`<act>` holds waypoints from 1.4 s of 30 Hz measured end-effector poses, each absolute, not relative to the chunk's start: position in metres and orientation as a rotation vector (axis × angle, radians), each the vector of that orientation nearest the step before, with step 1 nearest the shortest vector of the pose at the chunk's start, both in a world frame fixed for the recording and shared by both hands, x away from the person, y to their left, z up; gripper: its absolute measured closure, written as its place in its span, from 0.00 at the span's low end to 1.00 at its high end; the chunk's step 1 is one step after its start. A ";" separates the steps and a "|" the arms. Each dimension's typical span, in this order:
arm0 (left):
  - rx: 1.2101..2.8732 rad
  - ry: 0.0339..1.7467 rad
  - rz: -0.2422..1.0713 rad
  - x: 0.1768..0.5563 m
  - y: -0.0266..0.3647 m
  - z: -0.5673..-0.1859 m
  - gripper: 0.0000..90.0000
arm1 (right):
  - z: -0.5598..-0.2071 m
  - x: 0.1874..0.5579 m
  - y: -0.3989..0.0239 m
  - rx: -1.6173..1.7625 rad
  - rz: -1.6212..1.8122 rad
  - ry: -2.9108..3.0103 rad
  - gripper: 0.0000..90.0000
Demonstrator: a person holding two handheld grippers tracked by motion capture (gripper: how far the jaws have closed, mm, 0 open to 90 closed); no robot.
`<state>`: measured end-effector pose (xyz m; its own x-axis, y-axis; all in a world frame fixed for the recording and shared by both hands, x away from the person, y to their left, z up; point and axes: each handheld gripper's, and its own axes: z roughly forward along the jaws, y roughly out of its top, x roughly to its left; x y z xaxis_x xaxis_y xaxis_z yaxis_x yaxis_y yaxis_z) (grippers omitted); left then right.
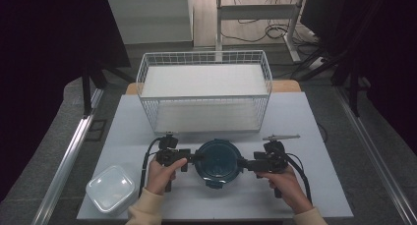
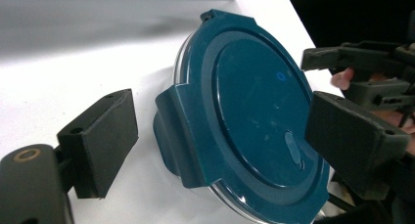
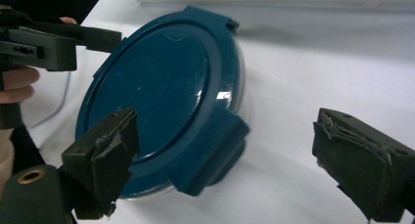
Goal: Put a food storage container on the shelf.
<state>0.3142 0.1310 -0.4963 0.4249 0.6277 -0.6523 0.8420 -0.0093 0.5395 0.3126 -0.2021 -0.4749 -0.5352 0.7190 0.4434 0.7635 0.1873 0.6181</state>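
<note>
**pixelmoth:** Pale grey tabletop (image 1: 314, 195), dark room all around, cables on the floor at the back. White wire basket (image 1: 204, 90) sits at the far side, and a square container with a white lid (image 1: 111, 188) is down at the near left corner. Something thin and grey, a tool maybe (image 1: 281, 136), lies to the right behind the person's right hand; too small to tell what it is.

**benchrat:** And the main thing?

**pixelmoth:** Round container with a dark blue lid (image 1: 218, 163), sitting flat on the tabletop just in front of the basket, right between the two hands. Lid is on, with latch tabs sticking out around its rim. Clear body underneath, you can see a sliver of it in the left gripper view (image 2: 244, 126).

**benchrat:** Grippers?

**pixelmoth:** Left hand-held gripper (image 1: 196, 157) comes in from the left, jaws spread wide, one either side of a latch tab (image 2: 178, 131), not pressing on it. Right hand-held gripper (image 1: 244, 163) mirrors it from the right, jaws also wide, with the opposite tab (image 3: 215, 150) sitting in the gap, untouched. Neither one is holding anything. Each gripper view also catches the other gripper across the lid.
</note>
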 end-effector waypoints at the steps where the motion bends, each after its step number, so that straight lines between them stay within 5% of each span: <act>1: 1.716 1.288 -0.281 0.315 0.131 -0.498 0.13 | -0.477 0.313 -0.199 -1.495 -1.282 -2.359 0.10; 14: 1.724 1.286 -0.411 0.327 0.128 -0.516 0.16 | -0.500 0.311 -0.187 -1.642 -1.238 -2.119 0.08; 22: 1.671 1.259 -0.530 0.327 0.129 -0.526 0.28 | -0.506 0.306 -0.184 -1.642 -1.239 -2.018 0.20; 29: 1.687 1.289 -0.500 0.323 0.127 -0.523 0.35 | -0.511 0.307 -0.190 -1.666 -1.269 -1.890 0.37; 42: 1.666 1.276 -0.401 0.305 0.118 -0.505 0.47 | -0.498 0.306 -0.206 -1.673 -1.342 -1.877 0.45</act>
